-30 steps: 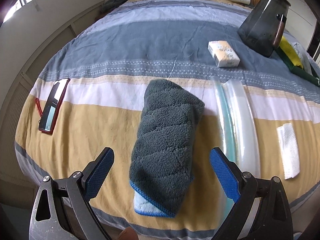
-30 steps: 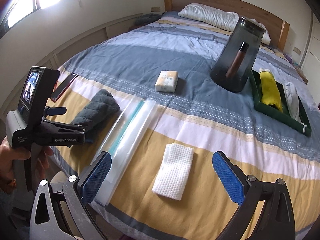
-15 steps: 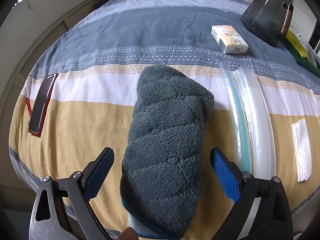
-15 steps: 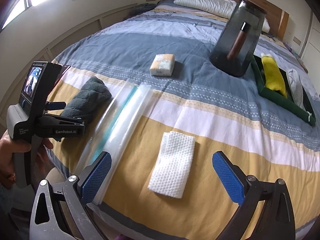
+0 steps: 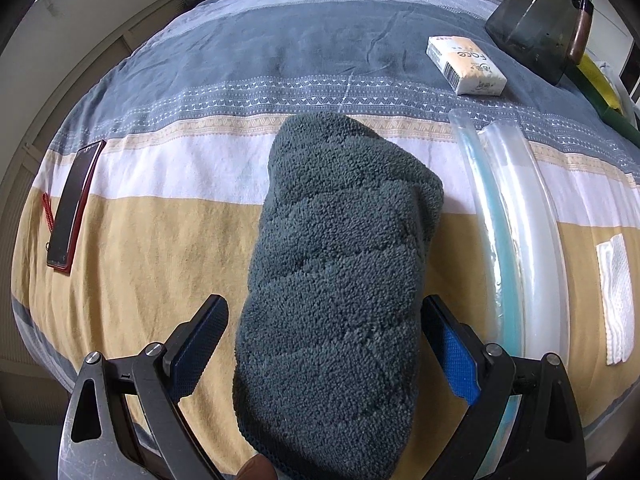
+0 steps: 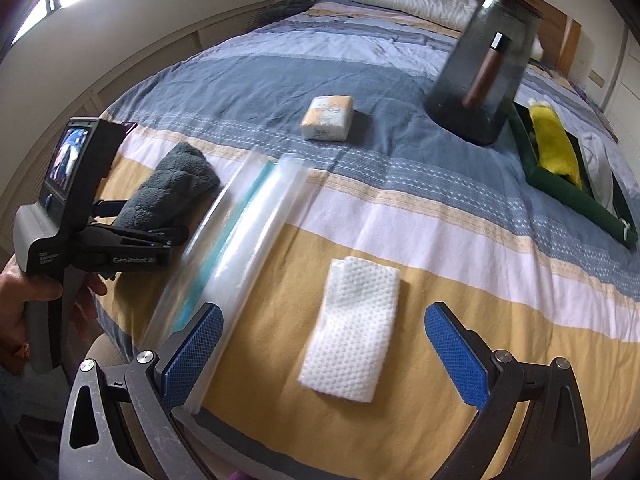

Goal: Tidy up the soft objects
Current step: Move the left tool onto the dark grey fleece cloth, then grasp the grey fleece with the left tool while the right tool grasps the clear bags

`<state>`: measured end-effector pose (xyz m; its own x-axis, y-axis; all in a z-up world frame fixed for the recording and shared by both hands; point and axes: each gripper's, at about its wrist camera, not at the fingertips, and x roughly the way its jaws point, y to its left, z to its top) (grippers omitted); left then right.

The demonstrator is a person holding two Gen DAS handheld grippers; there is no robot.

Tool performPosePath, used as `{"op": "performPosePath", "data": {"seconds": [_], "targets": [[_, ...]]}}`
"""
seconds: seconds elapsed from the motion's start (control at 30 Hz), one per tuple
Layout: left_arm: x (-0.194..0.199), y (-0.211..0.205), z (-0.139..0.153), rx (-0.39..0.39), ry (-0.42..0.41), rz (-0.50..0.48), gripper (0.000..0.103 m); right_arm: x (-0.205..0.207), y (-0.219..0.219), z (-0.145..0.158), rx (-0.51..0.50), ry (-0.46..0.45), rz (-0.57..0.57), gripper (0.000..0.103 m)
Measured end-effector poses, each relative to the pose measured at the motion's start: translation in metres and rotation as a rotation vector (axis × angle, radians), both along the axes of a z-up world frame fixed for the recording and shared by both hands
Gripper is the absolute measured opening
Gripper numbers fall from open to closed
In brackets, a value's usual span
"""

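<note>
Towel (image 5: pixel 340 280) first: the rolled grey one lies lengthwise on the yellow band of the bed (image 5: pixel 160 248), and my left hand-held gripper (image 5: pixel 324 344) straddles its near end with both blue pads spread wide. The right-side pad looks just beside the pile; the left one stands clear of it. Before I squeeze, I'd centre the roll between the pads and push a little deeper, so the bite takes the whole roll and not only the outer layer, which I judge would unroll on lifting. The clear plastic bag (image 5: pixel 520 240) lies just beside the towel on its right, so I'd keep that pad from catching its edge.

My right hand-held gripper (image 6: pixel 324 356) is also spread open, empty, over the folded white cloth (image 6: pixel 352 328). The green tray (image 6: pixel 576 196) farther up the bed is likely the destination, though I can't be sure.
</note>
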<state>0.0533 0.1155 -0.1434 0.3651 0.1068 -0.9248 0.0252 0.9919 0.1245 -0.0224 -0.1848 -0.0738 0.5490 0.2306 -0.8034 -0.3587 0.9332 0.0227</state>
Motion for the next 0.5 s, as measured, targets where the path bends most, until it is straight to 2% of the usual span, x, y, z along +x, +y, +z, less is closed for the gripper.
{"op": "performPosePath", "data": {"seconds": [0.3, 0.5], "targets": [[0.004, 0.011, -0.004, -0.006, 0.005, -0.015, 0.094, 0.0, 0.048, -0.01, -0.021, 0.013, 0.135, 0.103], [0.007, 0.019, -0.006, -0.024, 0.014, -0.025, 0.094, 0.009, 0.072, -0.02, -0.018, 0.04, 0.176, 0.102]]}}
